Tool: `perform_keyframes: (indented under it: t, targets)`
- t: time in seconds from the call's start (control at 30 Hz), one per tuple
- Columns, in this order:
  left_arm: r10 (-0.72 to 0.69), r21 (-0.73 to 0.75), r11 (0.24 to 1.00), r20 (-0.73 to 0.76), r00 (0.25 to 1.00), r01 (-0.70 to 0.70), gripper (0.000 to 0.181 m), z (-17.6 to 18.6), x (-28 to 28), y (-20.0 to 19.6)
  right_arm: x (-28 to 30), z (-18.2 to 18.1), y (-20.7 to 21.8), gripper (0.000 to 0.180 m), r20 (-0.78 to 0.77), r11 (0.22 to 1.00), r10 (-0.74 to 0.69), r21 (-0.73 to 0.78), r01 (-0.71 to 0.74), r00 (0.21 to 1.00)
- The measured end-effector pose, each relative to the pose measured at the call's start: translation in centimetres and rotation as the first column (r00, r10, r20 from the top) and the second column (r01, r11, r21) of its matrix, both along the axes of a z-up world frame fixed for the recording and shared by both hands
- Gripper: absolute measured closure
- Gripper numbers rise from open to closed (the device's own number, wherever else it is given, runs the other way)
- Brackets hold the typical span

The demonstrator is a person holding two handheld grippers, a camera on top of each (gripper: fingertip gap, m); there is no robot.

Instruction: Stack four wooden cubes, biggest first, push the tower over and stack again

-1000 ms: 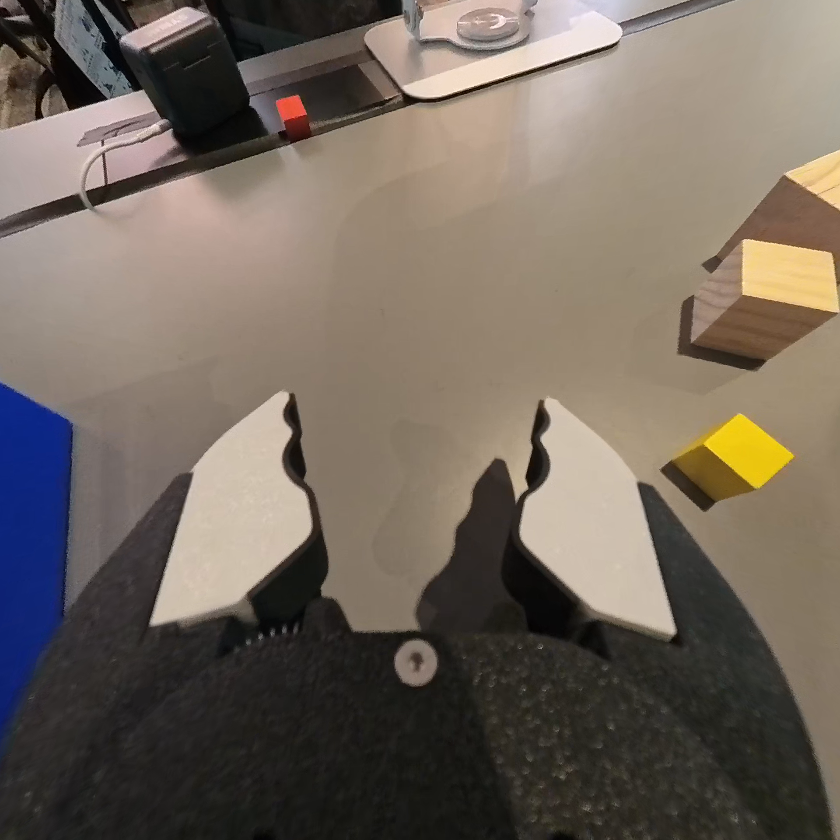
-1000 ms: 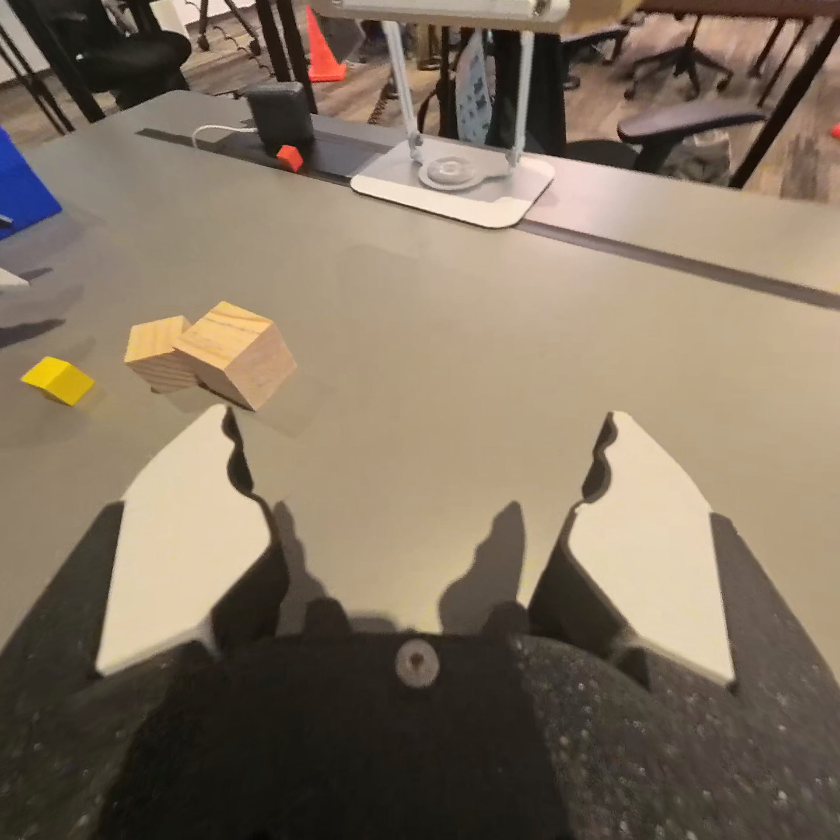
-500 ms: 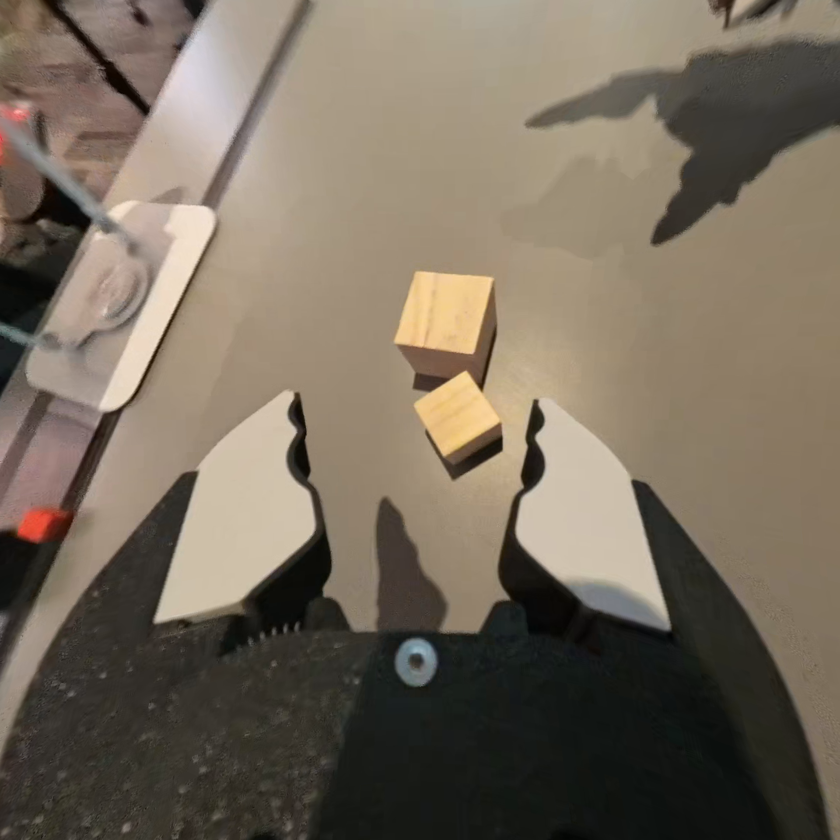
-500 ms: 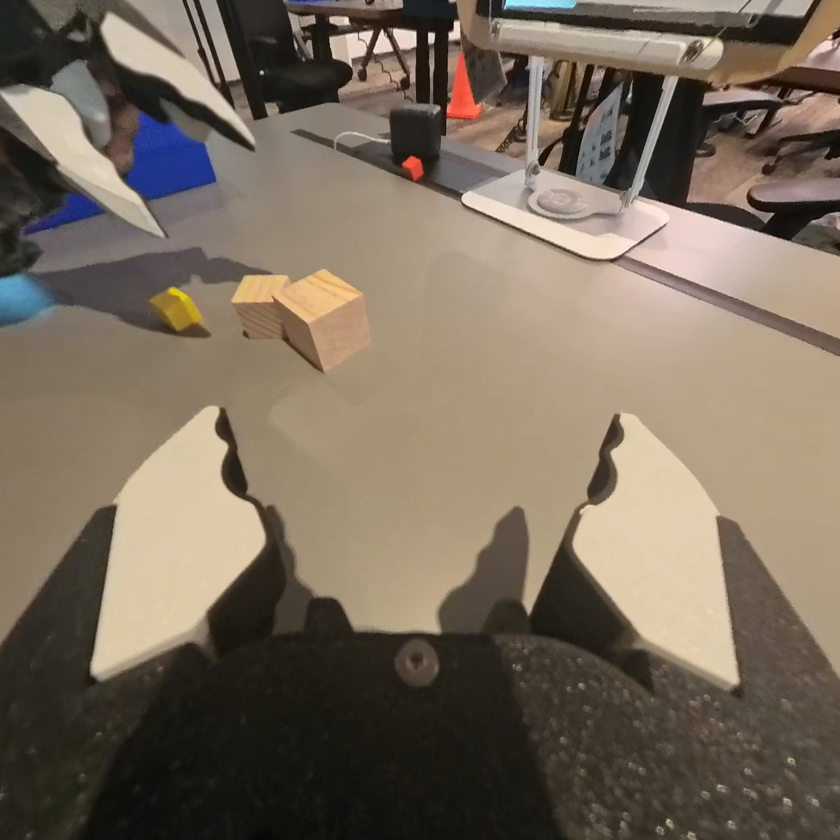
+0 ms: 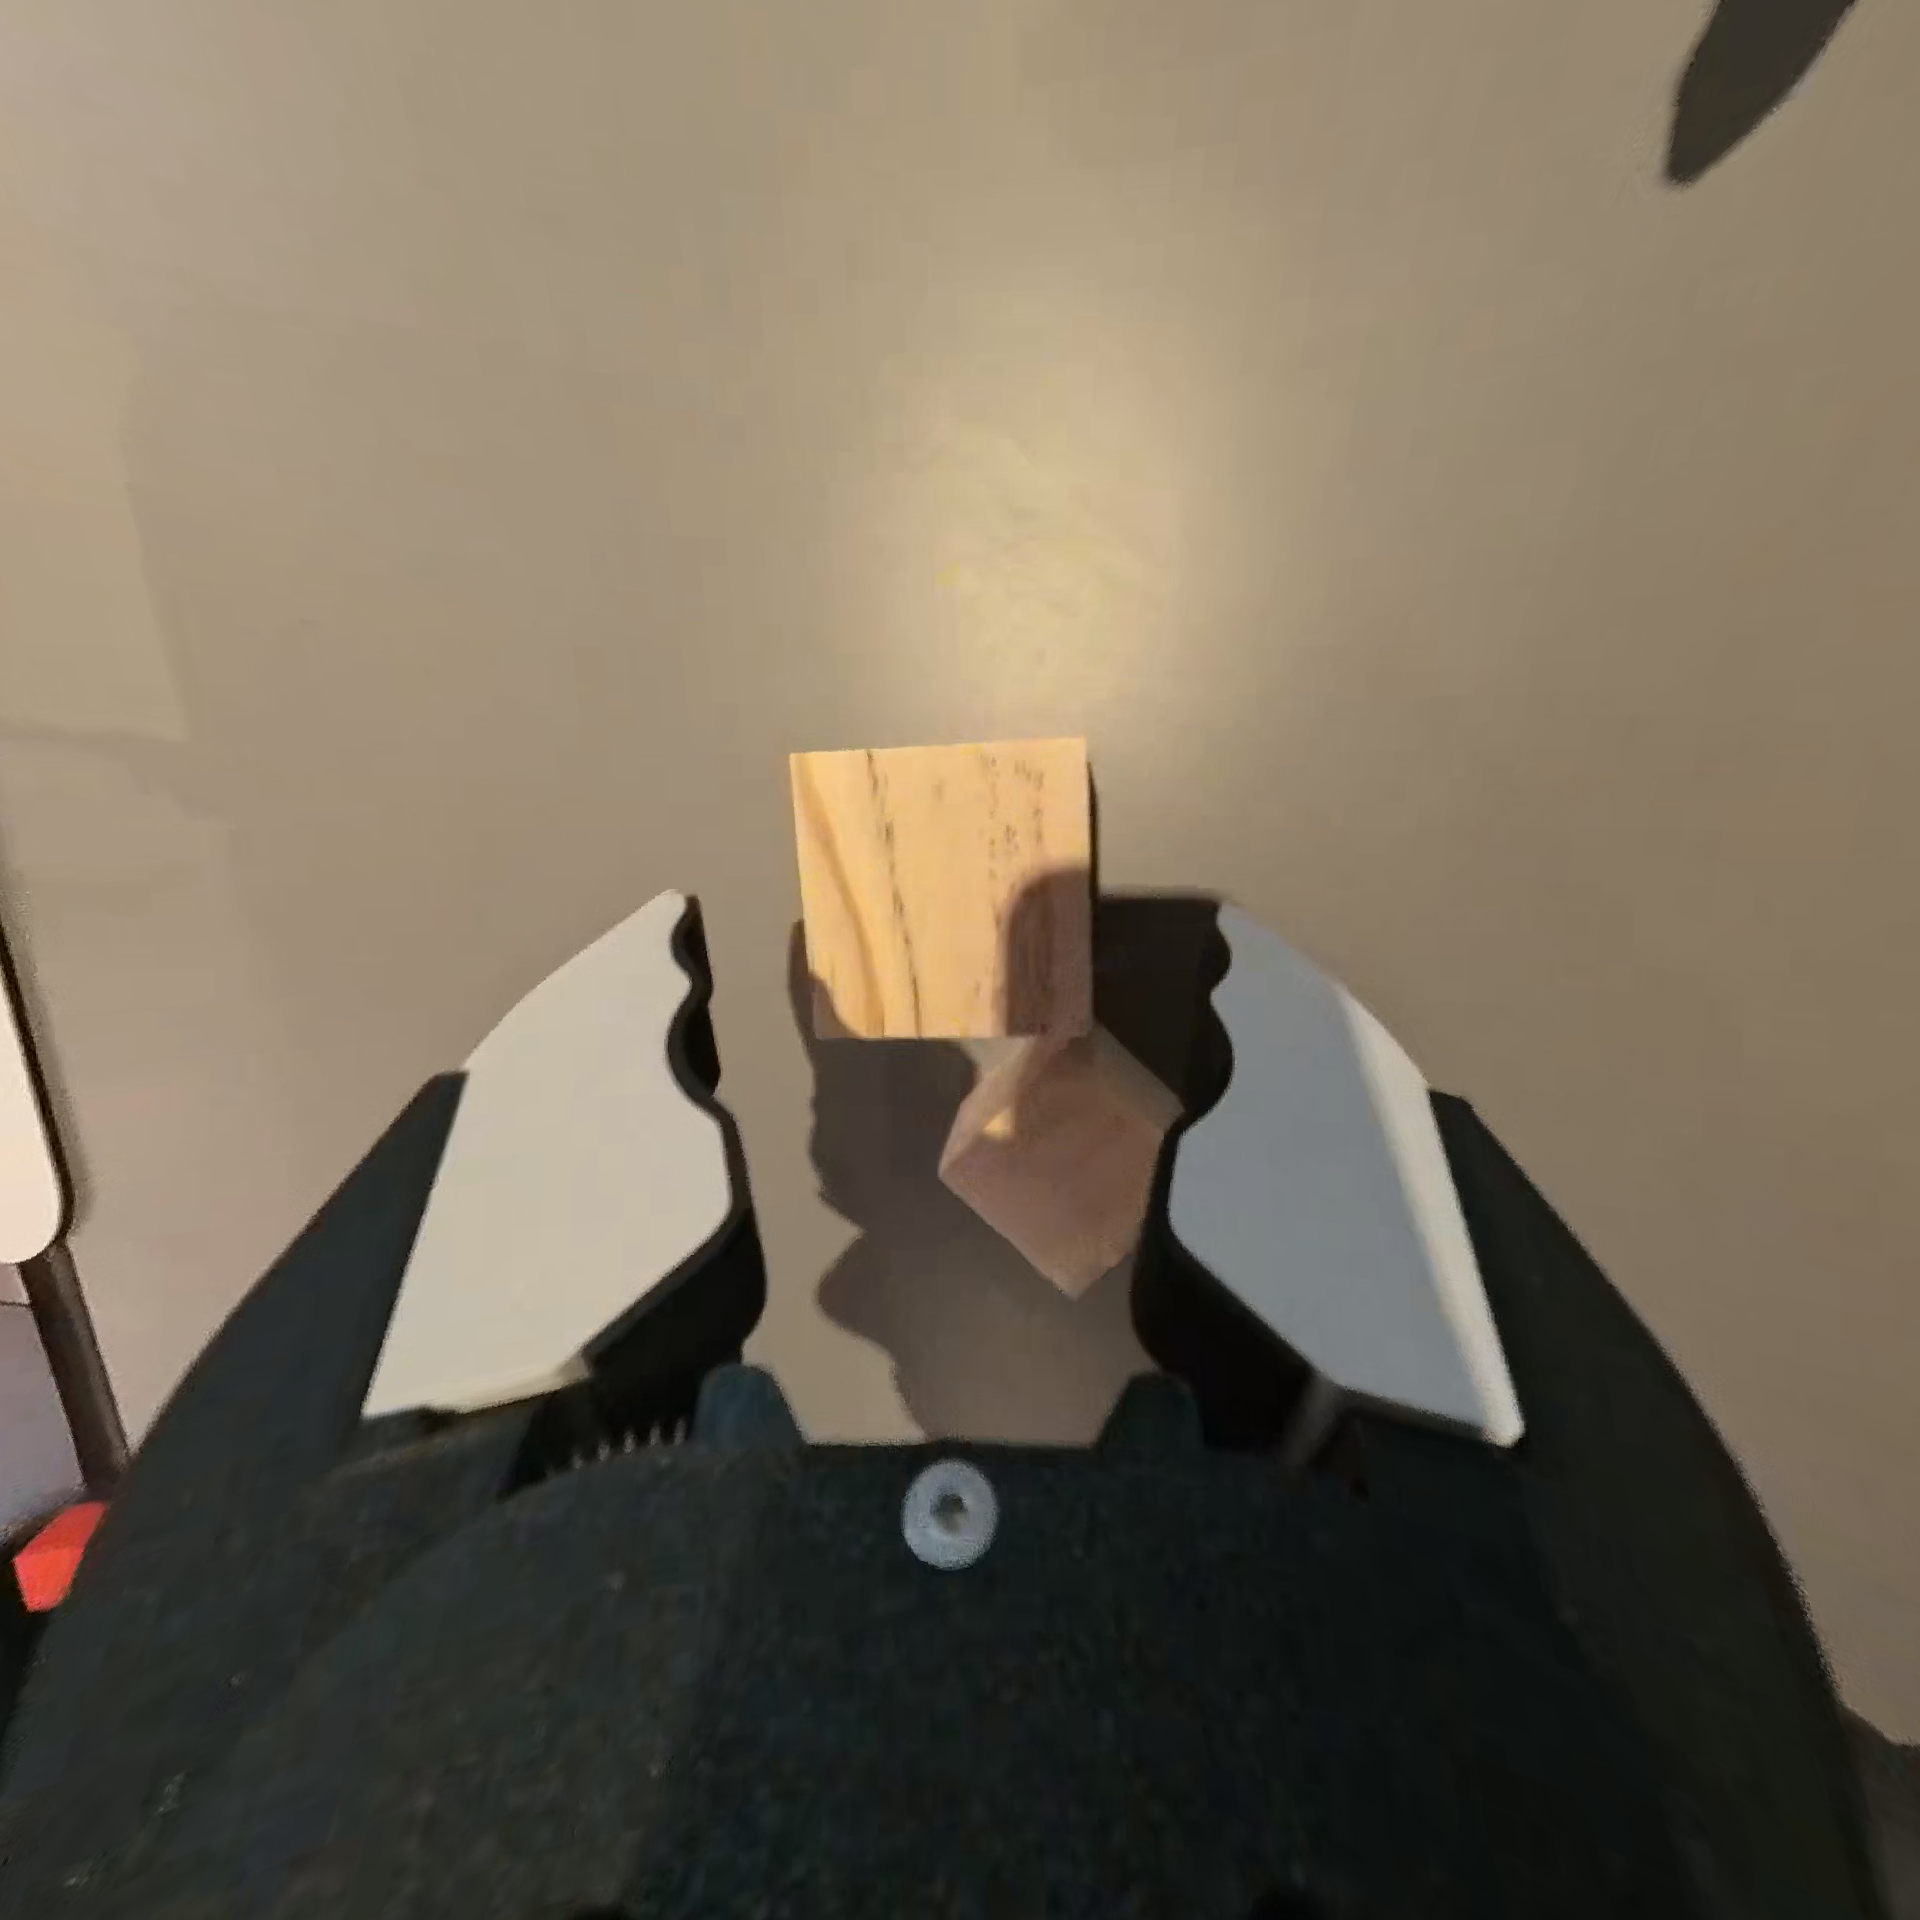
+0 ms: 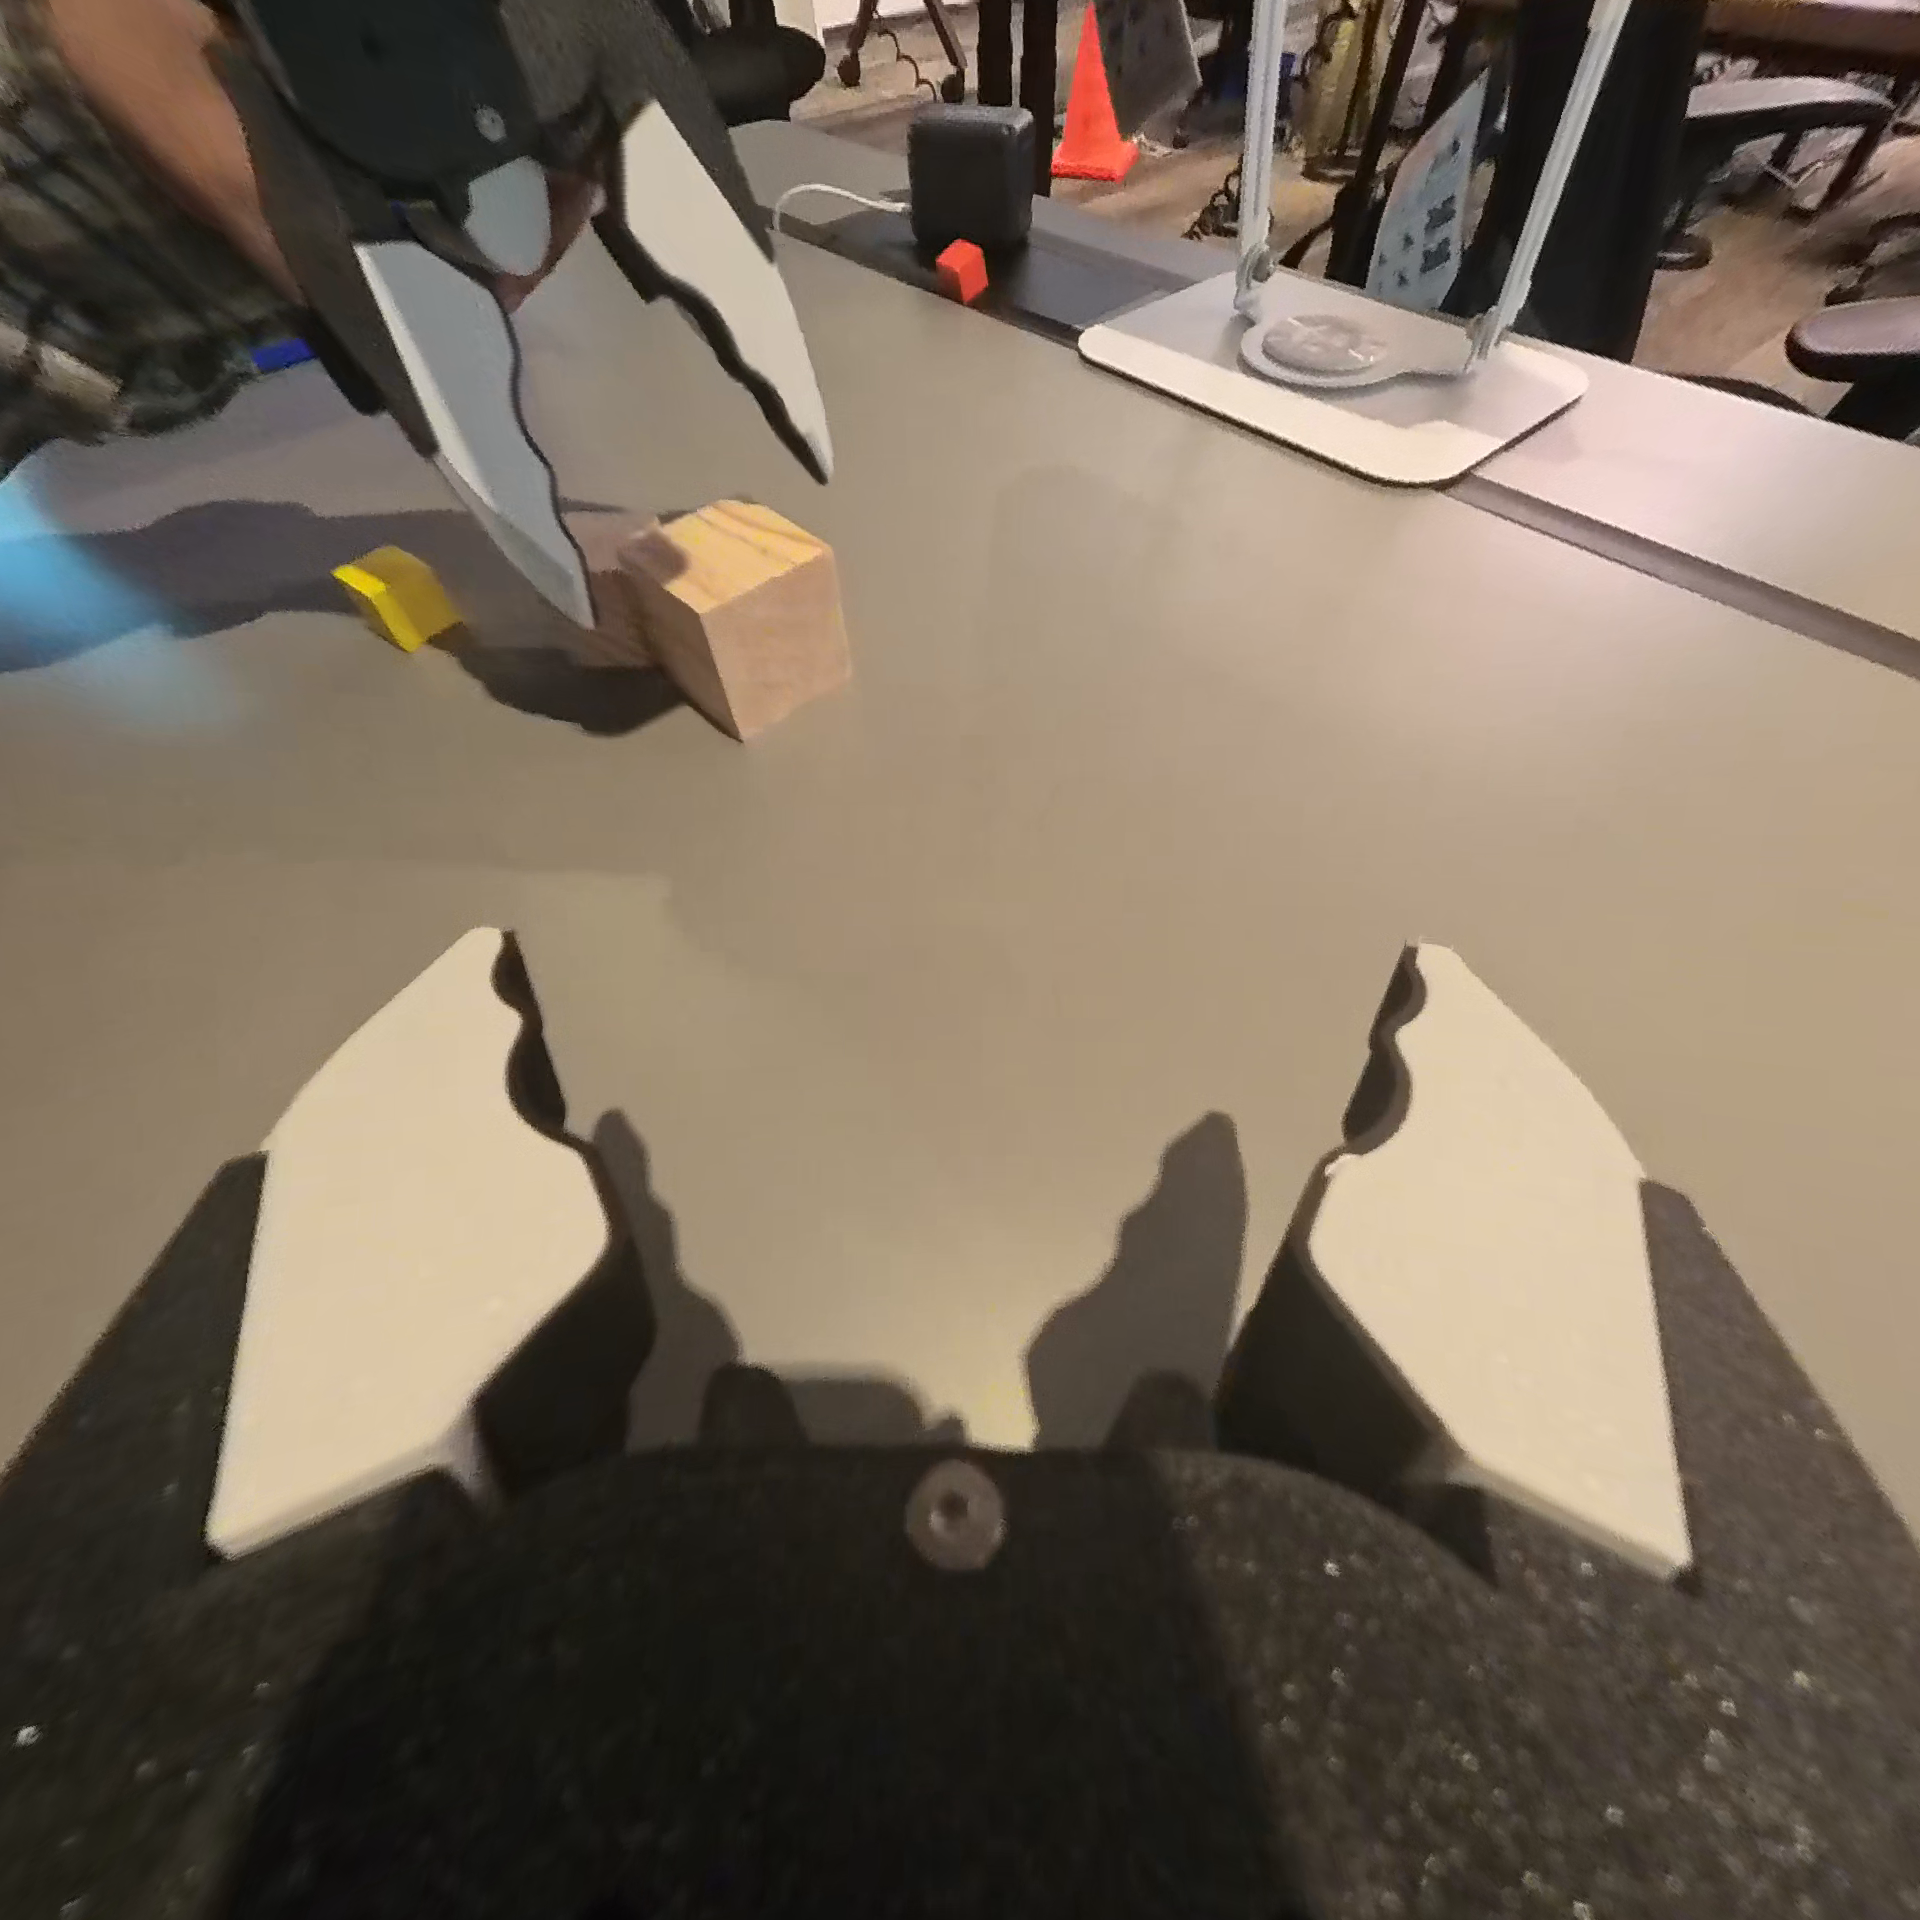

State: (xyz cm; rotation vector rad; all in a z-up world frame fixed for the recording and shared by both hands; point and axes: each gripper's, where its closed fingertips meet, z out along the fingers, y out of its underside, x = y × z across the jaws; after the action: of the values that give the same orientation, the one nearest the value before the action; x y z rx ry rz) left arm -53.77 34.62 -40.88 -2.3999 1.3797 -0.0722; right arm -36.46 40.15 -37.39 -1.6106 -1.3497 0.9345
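In the right wrist view, the right gripper fills the lower half of the frame, its two pale fingers spread wide with only bare grey table between them; it holds nothing. Farther up, left of centre, the big wooden cube sits on the table with one corner turned toward the camera. The smaller wooden cube is pressed against its left side, mostly hidden behind a finger of the left gripper, which comes down from the upper left with its jaws apart, one tip on each side of the two cubes. Just left of them lies the yellow cube, near but apart. At the far edge, in the upper middle, the little red cube stands in a dark strip in front of a dark box, with a white stand base to the right and an orange cone on the floor beyond.

In the left wrist view, looking steeply down, the left gripper is open and grips nothing. The smaller wooden cube lies low between the fingers, turned cornerwise, close to the right-hand finger; whether it touches is unclear. The big wooden cube sits just beyond, at the level of the fingertips, meeting the smaller one at a corner. The red cube peeks in at the lower left edge.
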Motion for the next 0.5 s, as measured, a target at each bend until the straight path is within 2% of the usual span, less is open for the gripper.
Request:
perform_keyframes:
  t: [0.33, 0.43, 0.5]
  targets:
    - [0.010, -0.078, 0.997, -0.026, 1.000, -0.012, 0.106, -1.7, 0.4, 0.3, 0.3, -0.2, 0.0, 0.034, -0.007, 1.000, 0.004, -0.016, -0.004, 1.000]
    - [0.004, -0.100, 0.995, -0.054, 0.999, -0.009, 0.119, -2.1, 0.3, 0.4, 0.3, -0.1, 0.0, 0.035, -0.014, 1.000, 0.001, -0.020, -0.001, 1.000]
    - [0.003, -0.116, 0.993, -0.045, 0.999, -0.009, 0.120, -2.1, 0.4, 0.4, 0.4, -0.1, 0.0, 0.035, -0.016, 1.000, -0.003, -0.020, 0.003, 1.000]
